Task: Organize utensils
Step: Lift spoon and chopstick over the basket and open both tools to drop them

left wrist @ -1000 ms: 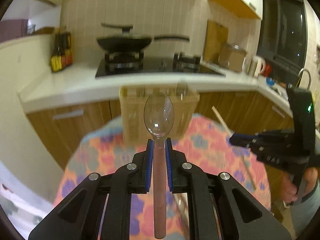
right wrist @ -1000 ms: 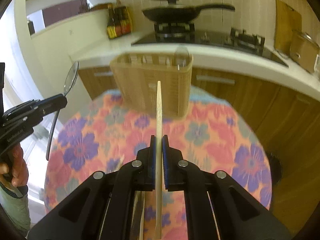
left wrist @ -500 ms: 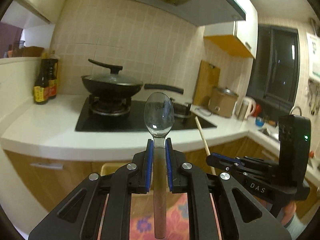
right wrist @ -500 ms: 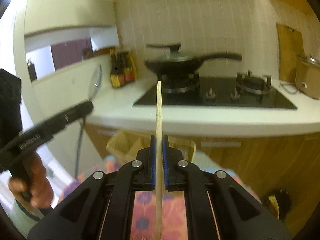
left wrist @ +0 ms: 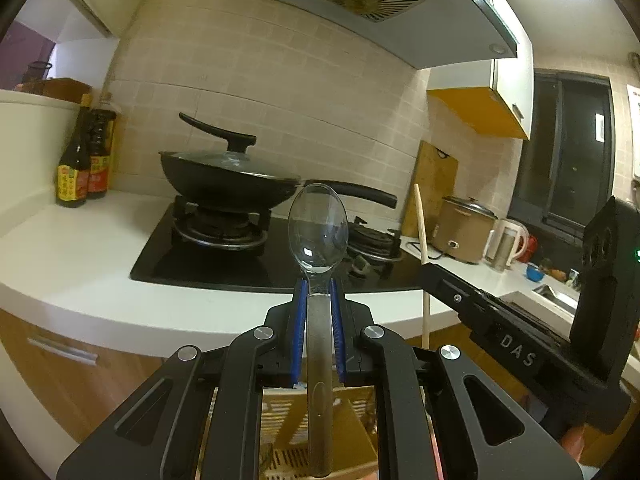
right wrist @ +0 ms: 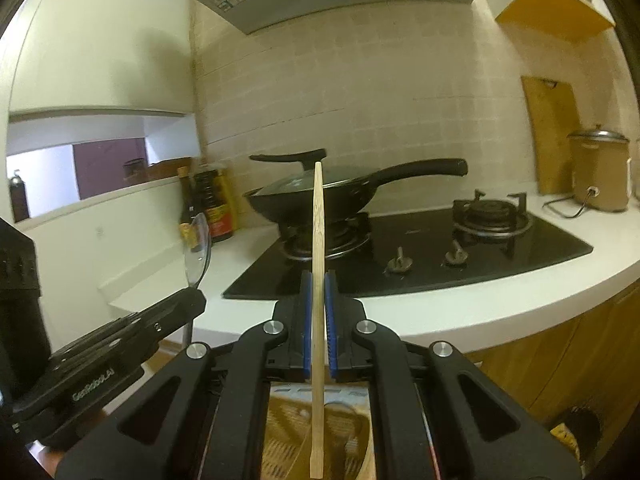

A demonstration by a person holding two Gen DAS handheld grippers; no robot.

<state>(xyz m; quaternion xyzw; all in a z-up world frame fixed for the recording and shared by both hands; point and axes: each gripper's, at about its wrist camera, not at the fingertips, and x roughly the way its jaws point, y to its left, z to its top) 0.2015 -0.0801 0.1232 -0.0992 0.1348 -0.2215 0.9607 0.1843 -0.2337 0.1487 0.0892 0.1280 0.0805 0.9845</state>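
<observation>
**Spoon and chopstick held upright over the basket**

The left tool (left wrist: pixel 318 292) is clamped on a spoon (left wrist: pixel 319 232), bowl end up. The right tool (right wrist: pixel 318 284) is clamped on a wooden chopstick (right wrist: pixel 317 264), also upright. Both hang just above a woven basket (right wrist: pixel 288 432), so neither is stowed yet; lowering and releasing seems to remain. Beyond lies a white kitchen desk (left wrist: pixel 80 248) with a black stove (right wrist: pixel 440 252), a lidded pan (left wrist: pixel 228 180), sauce bottles (left wrist: pixel 76 172) and tiled wall.

Both claws higher, basket (left wrist: pixel 320 432) underneath.
</observation>
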